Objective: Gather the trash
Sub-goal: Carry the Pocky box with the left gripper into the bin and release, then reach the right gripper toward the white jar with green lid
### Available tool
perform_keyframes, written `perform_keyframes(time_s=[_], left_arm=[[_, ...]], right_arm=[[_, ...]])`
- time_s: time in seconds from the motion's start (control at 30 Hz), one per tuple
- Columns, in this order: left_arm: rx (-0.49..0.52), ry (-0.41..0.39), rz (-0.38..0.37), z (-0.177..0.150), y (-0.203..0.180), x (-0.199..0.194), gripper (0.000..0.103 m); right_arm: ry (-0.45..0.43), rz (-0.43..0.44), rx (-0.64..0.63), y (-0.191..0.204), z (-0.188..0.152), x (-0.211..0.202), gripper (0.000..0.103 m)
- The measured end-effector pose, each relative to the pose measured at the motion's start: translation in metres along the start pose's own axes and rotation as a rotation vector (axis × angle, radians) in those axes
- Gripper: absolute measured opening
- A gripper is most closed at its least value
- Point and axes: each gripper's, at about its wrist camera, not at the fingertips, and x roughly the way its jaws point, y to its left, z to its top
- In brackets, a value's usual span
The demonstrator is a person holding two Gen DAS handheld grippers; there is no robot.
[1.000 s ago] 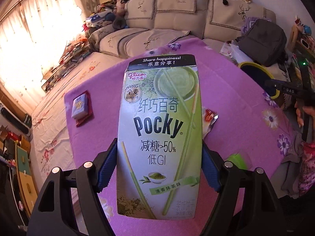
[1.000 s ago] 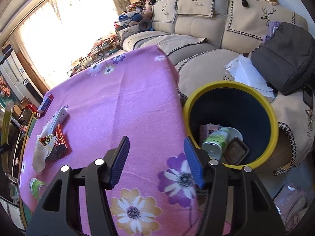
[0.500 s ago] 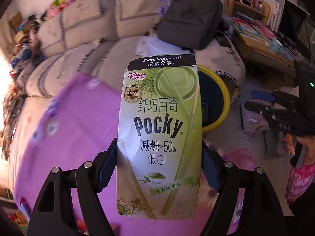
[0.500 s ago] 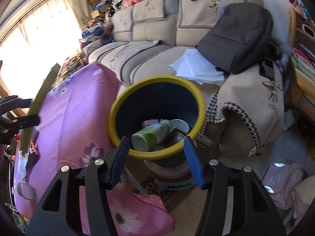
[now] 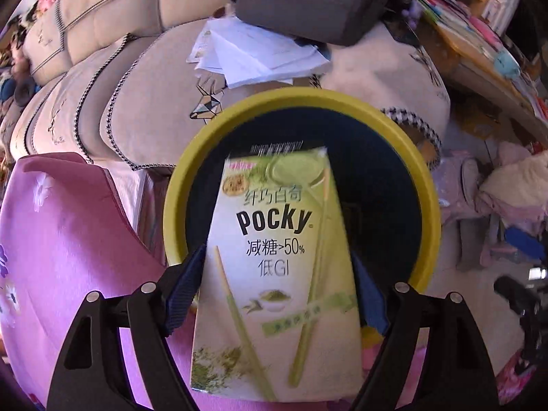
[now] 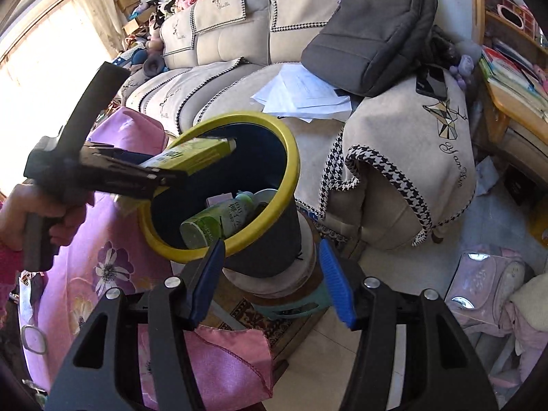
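Jaws: your left gripper clamps the Pocky box, now swung from the table to over the yellow-rimmed bin (right gripper gaping, empty), so release it next.

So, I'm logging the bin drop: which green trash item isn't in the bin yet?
The Pocky box, between the left hand-held gripper's fingers over the bin; the green bottle already lies inside.
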Motion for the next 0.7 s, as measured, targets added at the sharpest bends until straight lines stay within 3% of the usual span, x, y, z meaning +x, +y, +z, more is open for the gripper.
perform_keyframes(time_s=[0.13, 0.33, 0.5, 0.7], left_arm=[[-0.033, -0.061, -0.022, -0.023, 0.010, -0.027, 0.083], [-0.073, -0.209, -0.009, -0.074, 0.024, -0.111, 0.089], [-0.166, -0.342, 0.079, -0.153, 0.045, -0.185, 0.092], [-0.358, -0.449, 0.145, -0.264, 0.078, -0.245, 0.095]], right_arm=[[-0.003, 0.010, -0.014, 0.006, -0.002, -0.003, 0.055], [-0.007, 0.032, -0.039, 0.021, -0.004, -0.003, 0.055], [0.003, 0.056, -0.079, 0.043, -0.006, -0.003, 0.055], [0.024, 0.100, -0.177, 0.090, -0.015, -0.001, 0.056]])
